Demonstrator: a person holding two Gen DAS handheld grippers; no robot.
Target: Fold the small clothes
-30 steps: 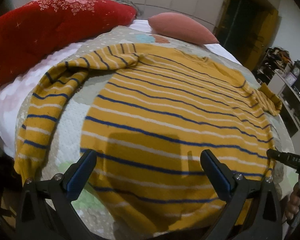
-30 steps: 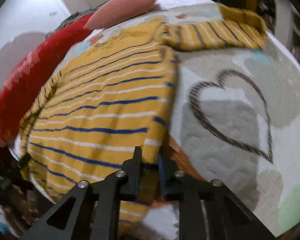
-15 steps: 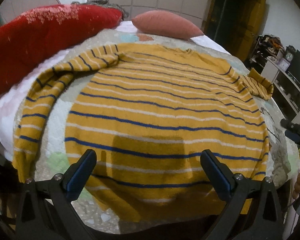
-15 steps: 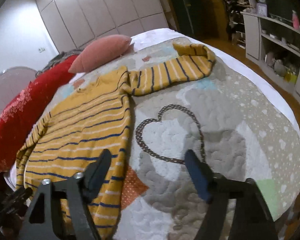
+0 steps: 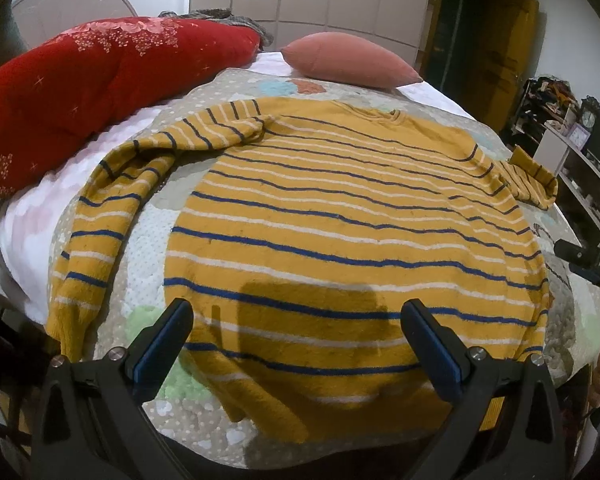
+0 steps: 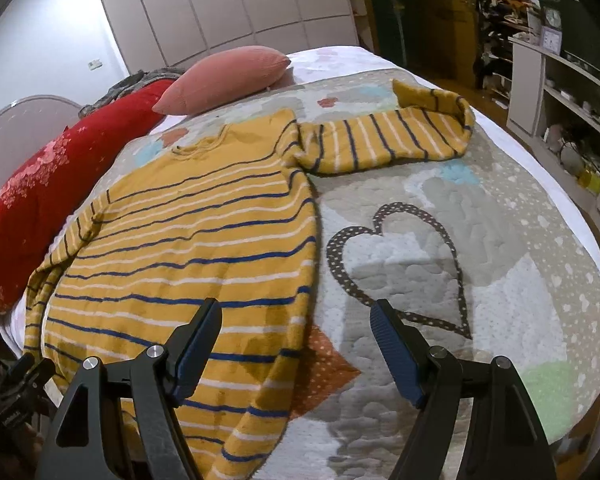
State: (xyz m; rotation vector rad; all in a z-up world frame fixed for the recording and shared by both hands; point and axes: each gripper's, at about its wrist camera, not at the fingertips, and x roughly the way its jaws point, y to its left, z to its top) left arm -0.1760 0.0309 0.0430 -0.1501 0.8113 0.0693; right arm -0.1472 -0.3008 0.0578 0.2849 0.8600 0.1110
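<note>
A yellow sweater (image 5: 340, 232) with blue and white stripes lies spread flat on the bed quilt (image 6: 480, 280), hem toward me. It also shows in the right wrist view (image 6: 188, 248). Its left sleeve (image 5: 96, 224) bends down the bed's left side. Its right sleeve (image 6: 388, 140) stretches out sideways, cuff folded back. My left gripper (image 5: 296, 336) is open and empty, held above the hem. My right gripper (image 6: 296, 340) is open and empty, above the sweater's lower right corner.
A red quilted blanket (image 5: 80, 84) lies along the bed's left side. A pink pillow (image 5: 348, 60) sits at the head. A heart pattern (image 6: 400, 264) marks the quilt to the right of the sweater. Shelves (image 6: 560, 92) stand to the right of the bed.
My right gripper was shut on the sweater's lower right edge one second ago; it has let go, opened and pulled back. My left gripper has drawn back a little, still open.
</note>
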